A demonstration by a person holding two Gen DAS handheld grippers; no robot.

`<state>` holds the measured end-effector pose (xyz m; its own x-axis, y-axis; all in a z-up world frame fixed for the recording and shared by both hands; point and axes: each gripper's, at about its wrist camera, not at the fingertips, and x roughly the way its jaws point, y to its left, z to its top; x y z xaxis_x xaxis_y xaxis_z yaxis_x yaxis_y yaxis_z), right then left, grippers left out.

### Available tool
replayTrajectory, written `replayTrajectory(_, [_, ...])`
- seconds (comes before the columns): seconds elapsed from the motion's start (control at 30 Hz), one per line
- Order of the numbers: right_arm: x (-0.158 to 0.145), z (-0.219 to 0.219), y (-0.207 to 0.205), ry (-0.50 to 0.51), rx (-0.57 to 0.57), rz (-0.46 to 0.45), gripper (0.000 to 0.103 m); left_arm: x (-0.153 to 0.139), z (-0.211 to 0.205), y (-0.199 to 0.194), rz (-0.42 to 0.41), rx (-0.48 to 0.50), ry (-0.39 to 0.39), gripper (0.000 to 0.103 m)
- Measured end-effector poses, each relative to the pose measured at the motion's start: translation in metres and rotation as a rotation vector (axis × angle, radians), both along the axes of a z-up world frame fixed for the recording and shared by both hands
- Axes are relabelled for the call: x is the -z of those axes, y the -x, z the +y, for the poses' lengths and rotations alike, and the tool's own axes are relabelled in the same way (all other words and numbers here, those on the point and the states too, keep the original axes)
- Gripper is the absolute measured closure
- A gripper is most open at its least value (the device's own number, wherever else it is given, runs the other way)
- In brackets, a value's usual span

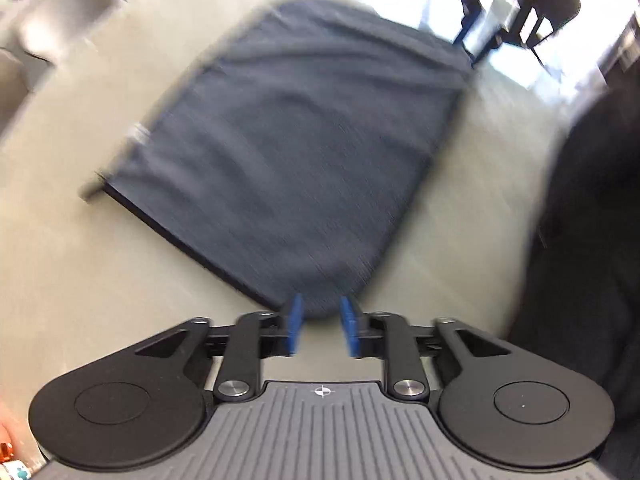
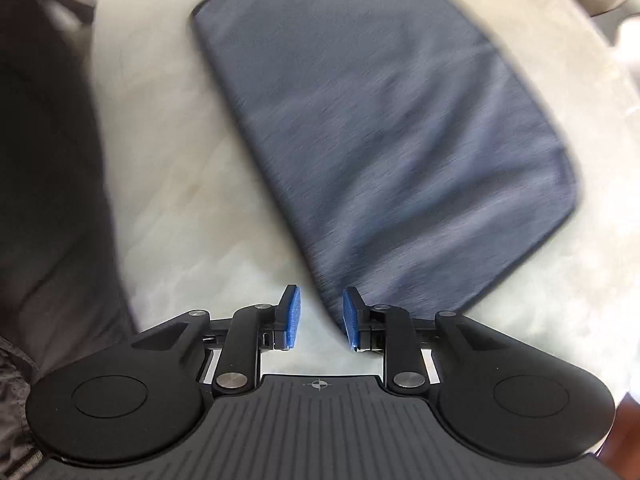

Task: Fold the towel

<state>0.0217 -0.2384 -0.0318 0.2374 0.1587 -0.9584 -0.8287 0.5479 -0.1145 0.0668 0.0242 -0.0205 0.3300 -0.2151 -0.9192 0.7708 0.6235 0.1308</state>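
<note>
Standing right by the table, closest to me are the two grippers: the left gripper (image 1: 320,326) has its blue pads spread apart with nothing between them, hanging right at the near rounded corner of the dark blue towel (image 1: 296,152), and the right gripper (image 2: 320,320) is just as released, its jaws straddling the near corner at its own end, one pad over bare tabletop. The towel lies spread on the pale table (image 1: 80,260), and looks doubled over already, judging by the layered edge on one side. What I'd worry about: if a pinch lands this shallow, the pads could catch only the top layer, so the fold peels open when lifted. Both views are smeared with motion blur too, so a rushed grab could skid the cloth and bunch it. Farther back there's the small white tag (image 1: 138,134) near the far edge, then some dark-framed furniture (image 1: 500,12) by the bright window.
</note>
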Motion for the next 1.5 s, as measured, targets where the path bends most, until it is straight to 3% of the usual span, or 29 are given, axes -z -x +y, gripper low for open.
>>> replayTrajectory(0.03, [-0.007,-0.002,-0.011,-0.026,0.045,-0.044,0.077,0.0,-0.003,-0.015,-0.045,-0.066,0.03,0.043])
replayTrajectory(0.1, [-0.021,-0.014,-0.045,-0.132,0.219,-0.157,0.071,0.0,-0.007,-0.038,-0.098,-0.168,0.084,0.039])
replayTrajectory(0.17, [-0.024,-0.029,-0.073,-0.261,0.369,-0.154,0.067,0.009,-0.007,-0.071,-0.077,-0.332,0.174,0.032])
replayTrajectory(0.27, [-0.021,-0.048,-0.108,-0.421,0.529,-0.111,0.067,0.022,-0.009,-0.096,-0.034,-0.453,0.241,0.025])
replayTrajectory(0.33, [-0.017,-0.055,-0.121,-0.459,0.571,-0.092,0.067,0.03,-0.011,-0.102,-0.021,-0.498,0.269,0.025])
replayTrajectory(0.43, [-0.008,-0.06,-0.135,-0.467,0.683,-0.127,0.053,0.045,-0.009,-0.113,-0.005,-0.602,0.313,0.025])
replayTrajectory(0.5, [0.001,-0.064,-0.138,-0.488,0.696,-0.139,0.053,0.055,-0.012,-0.119,-0.023,-0.647,0.343,0.025])
replayTrajectory(0.9, [0.05,-0.067,-0.181,-0.451,0.736,-0.141,0.05,0.08,-0.01,-0.157,-0.008,-0.704,0.324,0.023])
replayTrajectory(1.2, [0.062,-0.068,-0.196,-0.421,0.738,-0.142,0.048,0.092,-0.02,-0.181,-0.045,-0.664,0.223,0.022])
replayTrajectory(1.33, [0.063,-0.067,-0.202,-0.406,0.732,-0.158,0.048,0.094,-0.027,-0.192,-0.045,-0.652,0.218,0.016])
replayTrajectory(1.5, [0.057,-0.068,-0.197,-0.395,0.748,-0.126,0.048,0.089,-0.029,-0.191,-0.04,-0.664,0.22,0.016])
